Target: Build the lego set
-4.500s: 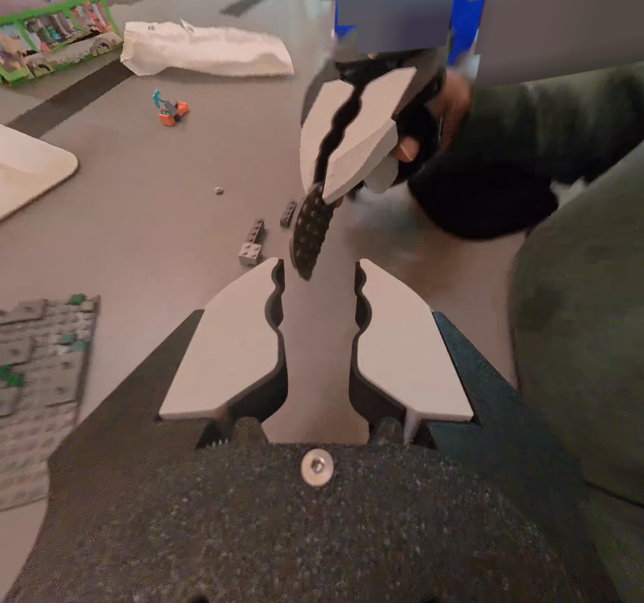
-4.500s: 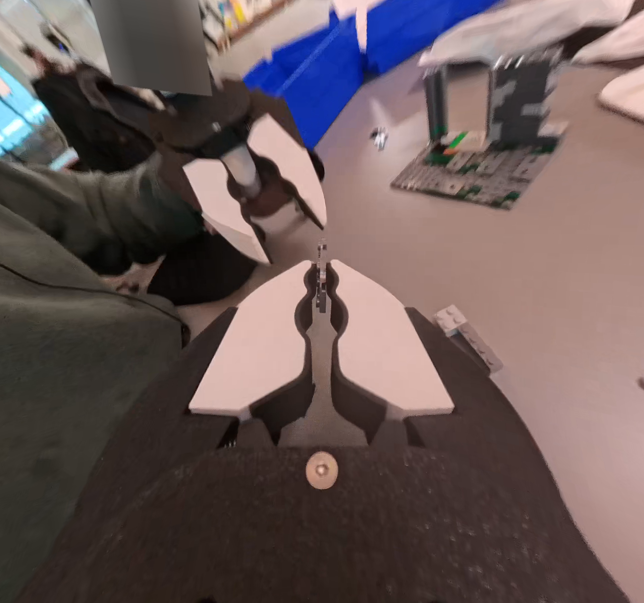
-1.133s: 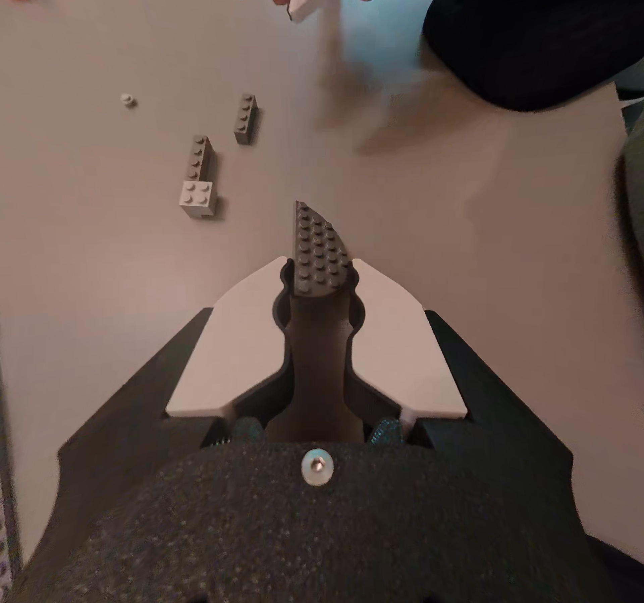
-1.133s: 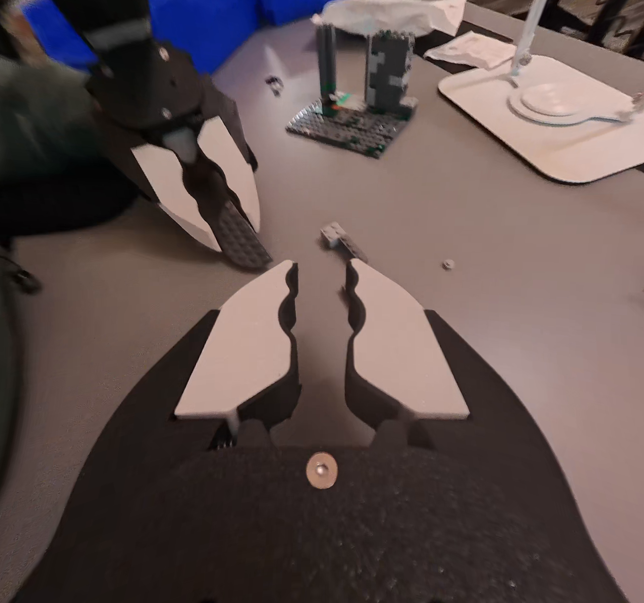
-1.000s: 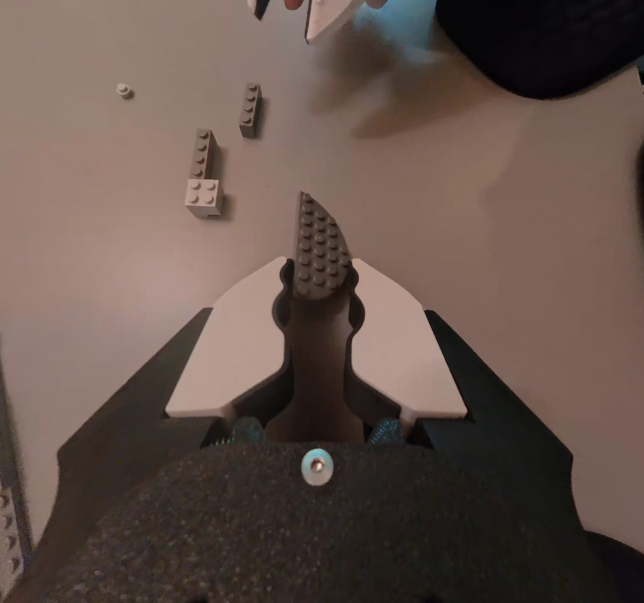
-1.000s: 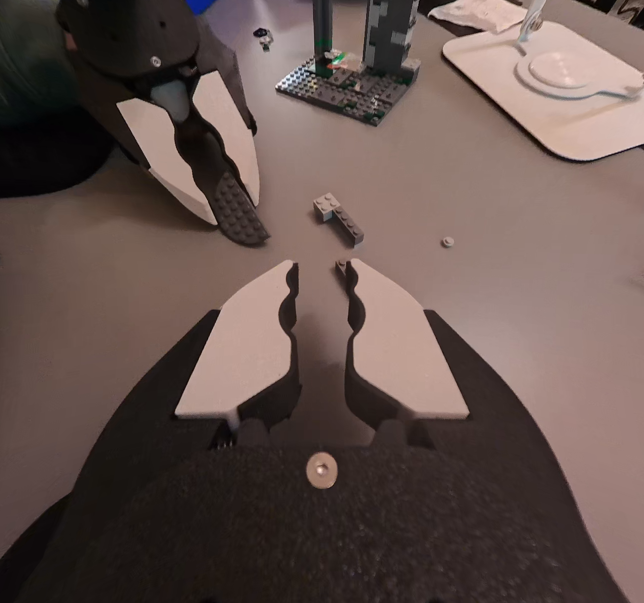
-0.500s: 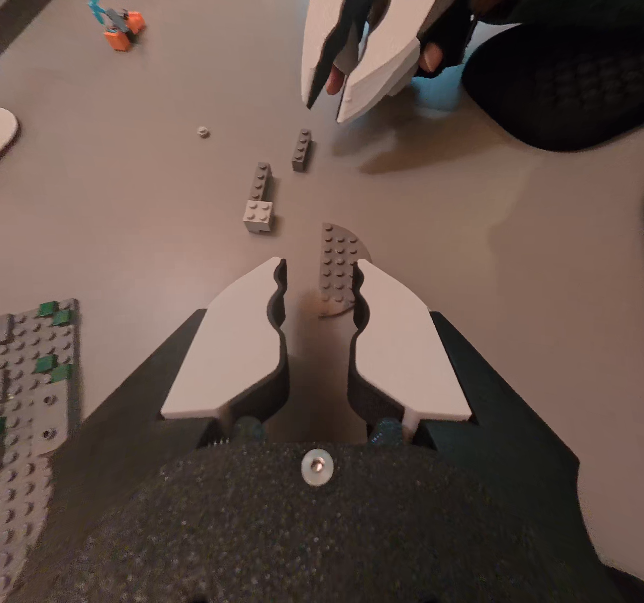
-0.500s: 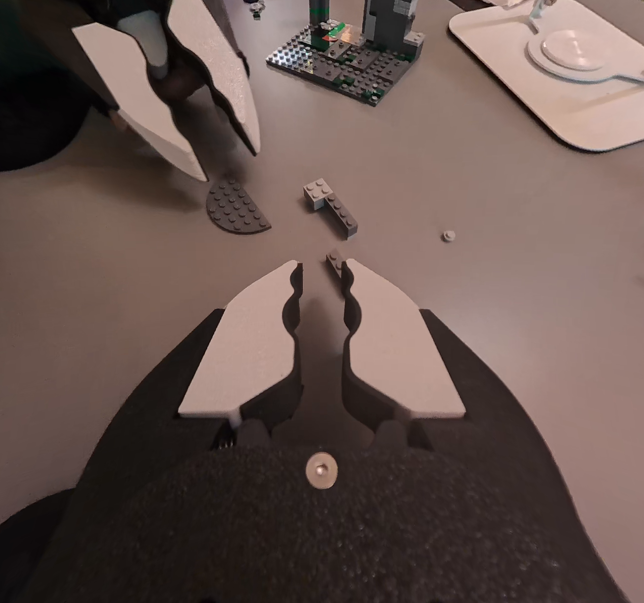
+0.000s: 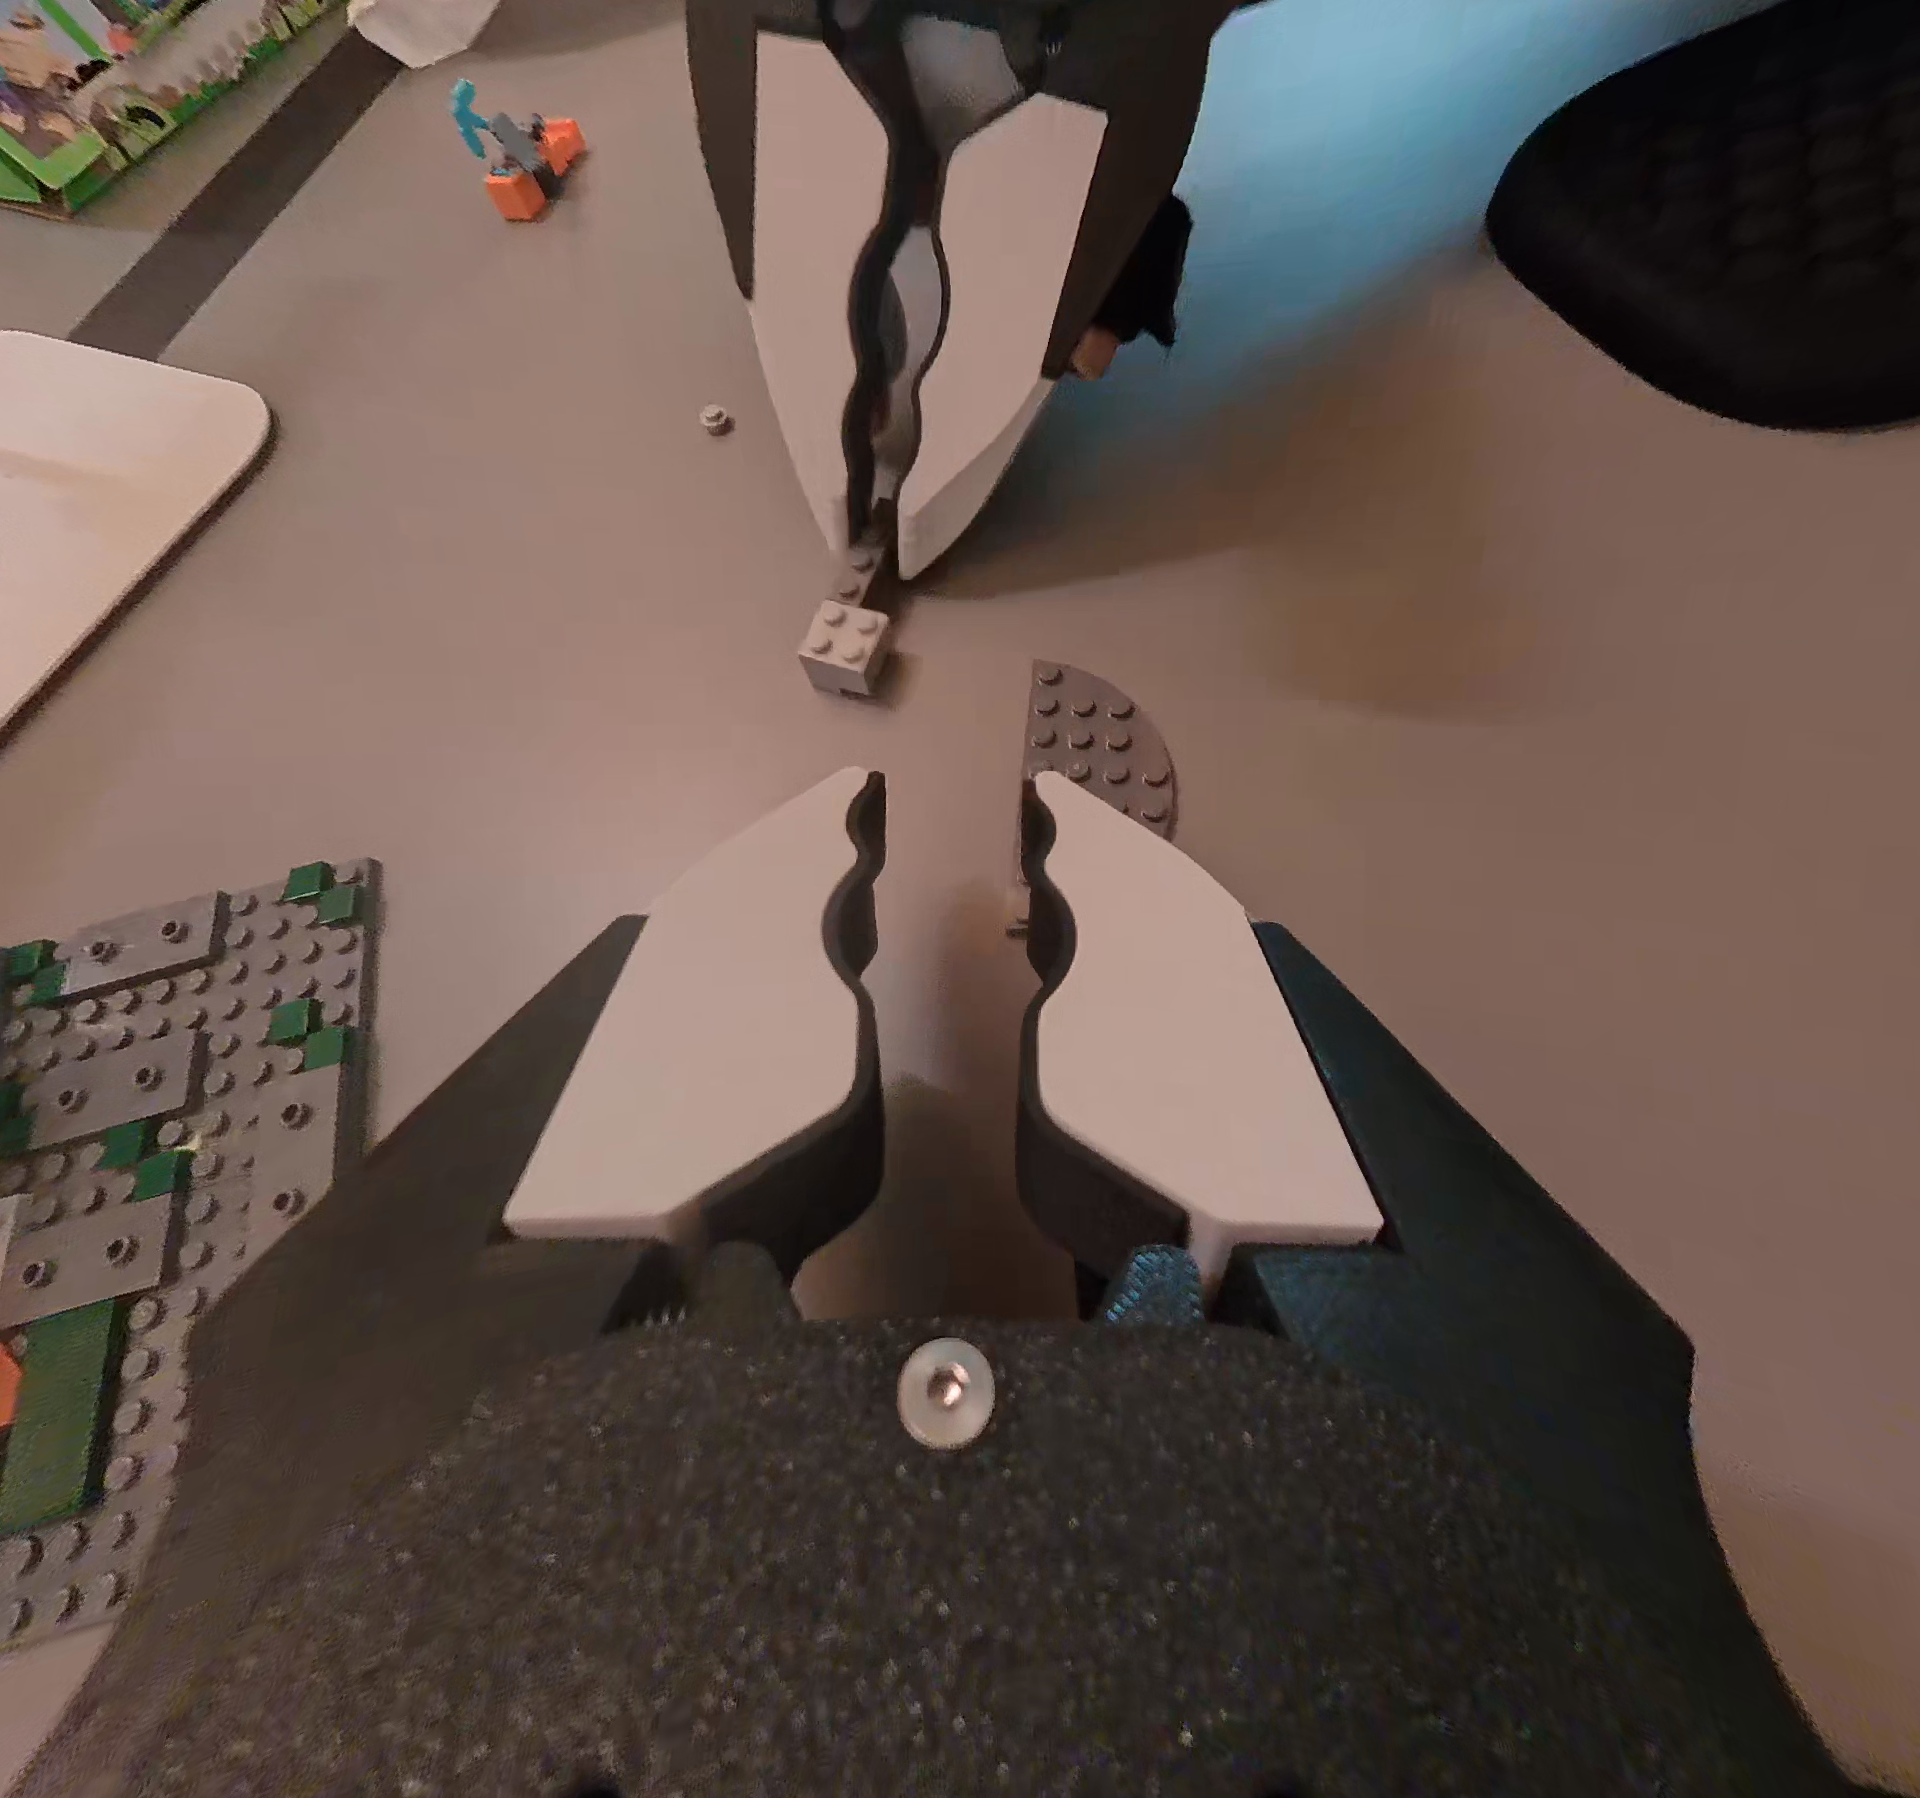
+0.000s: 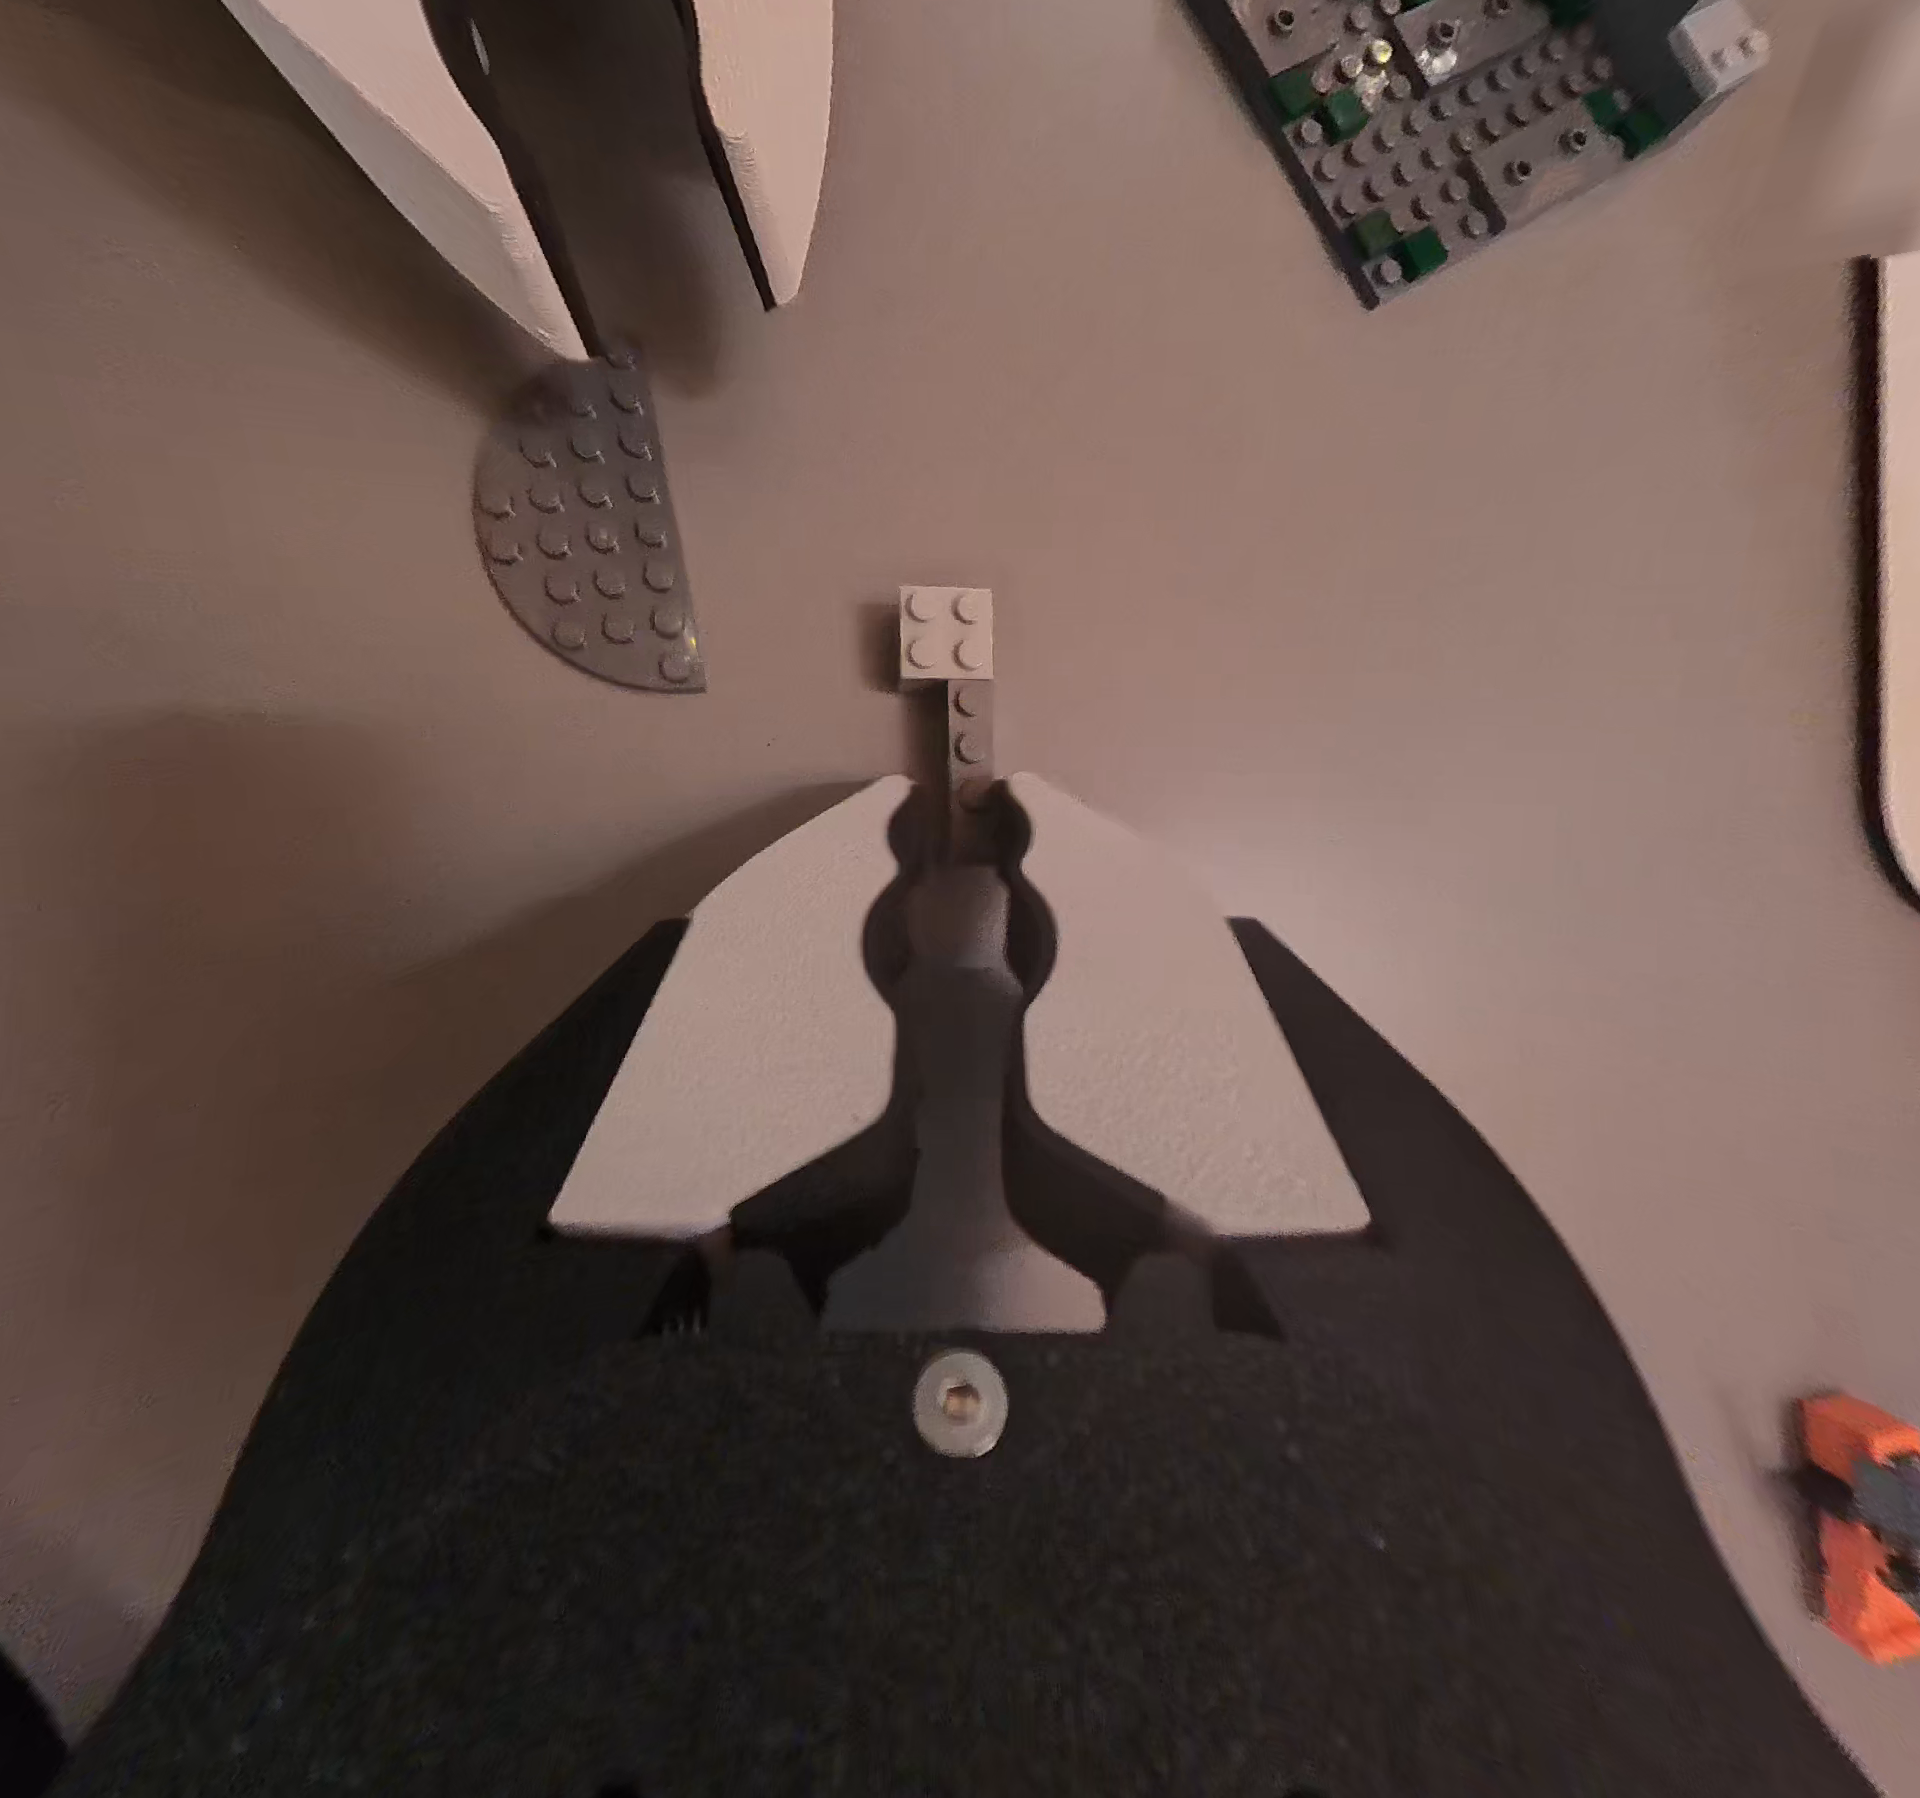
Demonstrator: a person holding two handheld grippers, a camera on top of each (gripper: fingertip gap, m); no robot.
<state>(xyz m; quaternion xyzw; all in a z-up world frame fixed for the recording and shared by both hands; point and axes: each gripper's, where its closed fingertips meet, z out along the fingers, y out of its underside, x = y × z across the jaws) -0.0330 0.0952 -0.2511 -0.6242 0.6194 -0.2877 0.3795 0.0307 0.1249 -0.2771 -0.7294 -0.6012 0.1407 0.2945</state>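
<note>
My right gripper [image 10: 958,790] is pinched onto the near end of a slim dark grey studded brick [image 10: 968,746], which lies flat on the matte grey table [image 10: 1351,709]. A pale square four-stud brick [image 10: 944,648] touches its far end at twelve o'clock. My left gripper [image 9: 956,782] hangs slack, its smooth white fingers [image 9: 727,1010] parted and holding nothing. The half-round studded plate [image 9: 1107,746] lies flat just beyond its right tip, at about one o'clock. The grey baseplate with green tiles [image 9: 197,1042] lies at nine o'clock in the left wrist view, an orange piece [image 9: 530,179] at eleven.
</note>
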